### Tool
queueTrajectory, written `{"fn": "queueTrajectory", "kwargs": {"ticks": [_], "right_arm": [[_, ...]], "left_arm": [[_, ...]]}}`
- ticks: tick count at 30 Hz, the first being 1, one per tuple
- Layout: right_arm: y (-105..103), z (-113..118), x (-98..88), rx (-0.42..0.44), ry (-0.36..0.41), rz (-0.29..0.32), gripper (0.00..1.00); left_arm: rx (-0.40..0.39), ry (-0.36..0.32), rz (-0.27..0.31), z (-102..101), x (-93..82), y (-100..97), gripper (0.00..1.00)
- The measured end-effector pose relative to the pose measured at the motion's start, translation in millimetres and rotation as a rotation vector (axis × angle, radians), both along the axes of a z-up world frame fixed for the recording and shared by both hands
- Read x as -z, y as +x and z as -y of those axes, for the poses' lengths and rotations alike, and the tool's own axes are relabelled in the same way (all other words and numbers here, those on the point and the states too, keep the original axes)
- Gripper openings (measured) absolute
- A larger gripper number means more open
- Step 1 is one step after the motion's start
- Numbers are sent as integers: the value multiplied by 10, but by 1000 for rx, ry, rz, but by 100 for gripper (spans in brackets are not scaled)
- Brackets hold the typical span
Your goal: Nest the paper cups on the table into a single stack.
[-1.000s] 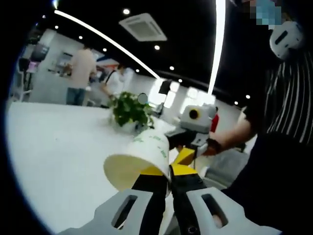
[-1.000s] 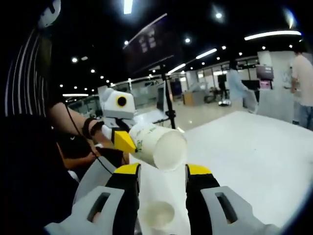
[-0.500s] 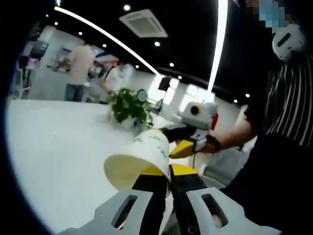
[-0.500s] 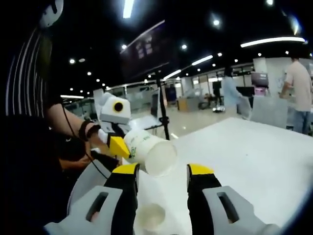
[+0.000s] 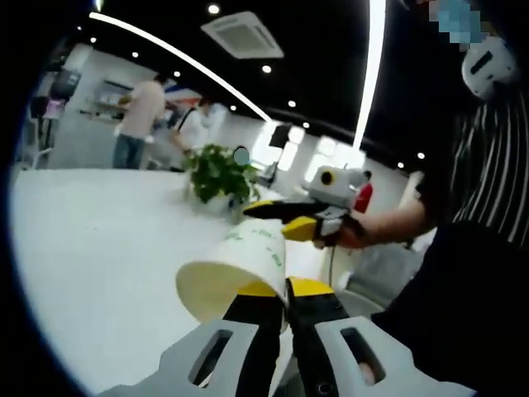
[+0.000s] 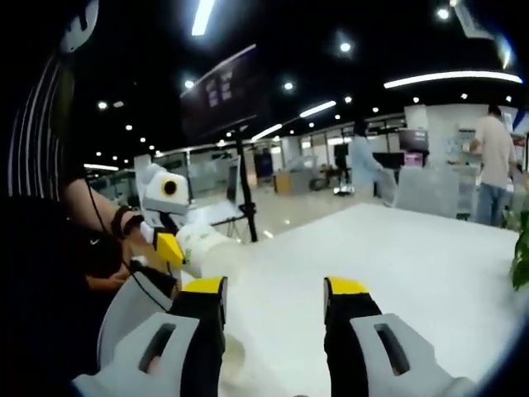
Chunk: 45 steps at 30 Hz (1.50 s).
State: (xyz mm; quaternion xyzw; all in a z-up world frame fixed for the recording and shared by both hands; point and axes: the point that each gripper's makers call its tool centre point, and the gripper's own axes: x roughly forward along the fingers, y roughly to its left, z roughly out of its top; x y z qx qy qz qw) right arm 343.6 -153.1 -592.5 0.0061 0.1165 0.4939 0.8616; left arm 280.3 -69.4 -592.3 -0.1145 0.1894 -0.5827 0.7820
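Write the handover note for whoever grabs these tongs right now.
Left tongs: shut on the rim of a paper cup, held in the air on its side over the white table.
Right tongs: open, holding nothing.
Done: one cup picked up.
Left: a pale shape low between the right jaws may be another cup, too blurred to tell. Nest the held cup with the rest into one stack.

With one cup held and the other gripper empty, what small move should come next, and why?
Probably lower the left gripper, which is shut on a paper cup, toward the table to nest that cup into another one. The right gripper is open with nothing between its fingers, so it could steady the receiving cup.
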Motion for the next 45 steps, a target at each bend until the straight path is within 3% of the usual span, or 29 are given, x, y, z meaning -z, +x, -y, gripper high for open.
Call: {"fn": "queueTrajectory", "kwargs": {"ticks": [13,33,36,38,45], "right_arm": [[188,391,204,139,-32,-27,56],[317,694,583,254,-96,-71,79],[341,693,614,258,-107,-71,85],[364,697,646,258,-140,-54,89],[444,715,717,283,-205,-14,100]], "left_arm": [[78,131,30,69,141,-154,0],[158,327,93,97,305,-241,0],[166,354,100,97,324,-241,0],[155,410,99,46,399,-203,0],[181,468,100,22,486,-213,0]]}}
